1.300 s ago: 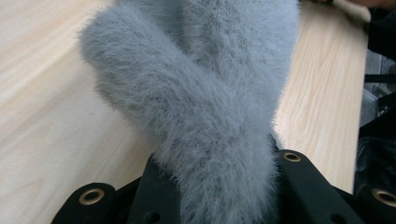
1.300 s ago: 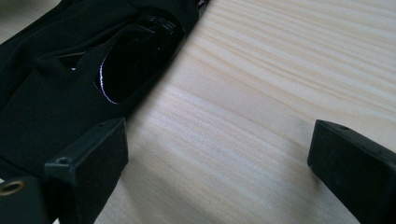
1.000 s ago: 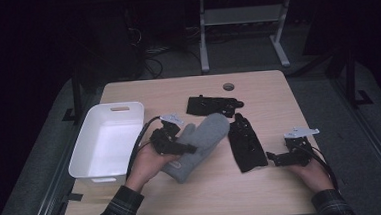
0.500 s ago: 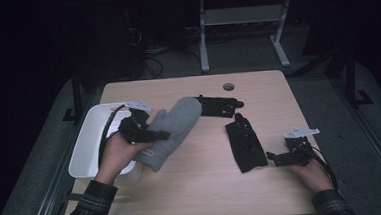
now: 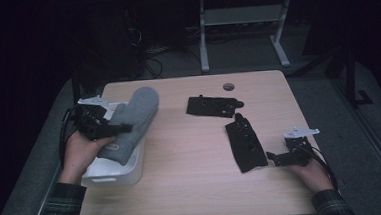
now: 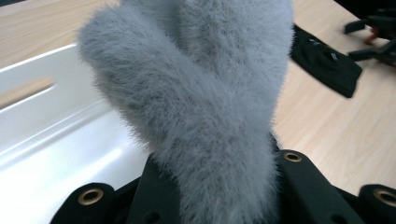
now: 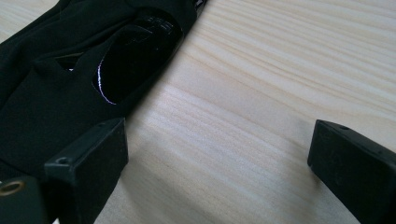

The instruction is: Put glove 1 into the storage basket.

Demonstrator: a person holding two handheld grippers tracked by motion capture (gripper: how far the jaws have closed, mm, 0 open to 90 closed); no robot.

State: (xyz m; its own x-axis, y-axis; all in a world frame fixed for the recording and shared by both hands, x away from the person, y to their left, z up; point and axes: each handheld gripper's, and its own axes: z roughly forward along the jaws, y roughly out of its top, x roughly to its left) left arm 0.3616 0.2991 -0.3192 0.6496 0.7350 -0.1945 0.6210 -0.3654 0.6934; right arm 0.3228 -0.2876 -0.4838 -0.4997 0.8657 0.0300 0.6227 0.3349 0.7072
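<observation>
Now | left tongs [image 5: 110,126] clamp fuzzy grey mitten [image 5: 132,122], thumb out | right tongs [image 5: 277,157] agape

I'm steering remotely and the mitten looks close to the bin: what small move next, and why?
Probably lower the left gripper a little into the white bin before opening. It grips the grey mitten by its cuff above the bin, but the mitten's tip overhangs the rim towards the table.

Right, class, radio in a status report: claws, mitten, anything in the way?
Left claw shut on grey mitten, over white bin. Right claw open beside black glove. Nothing blocking.
</observation>
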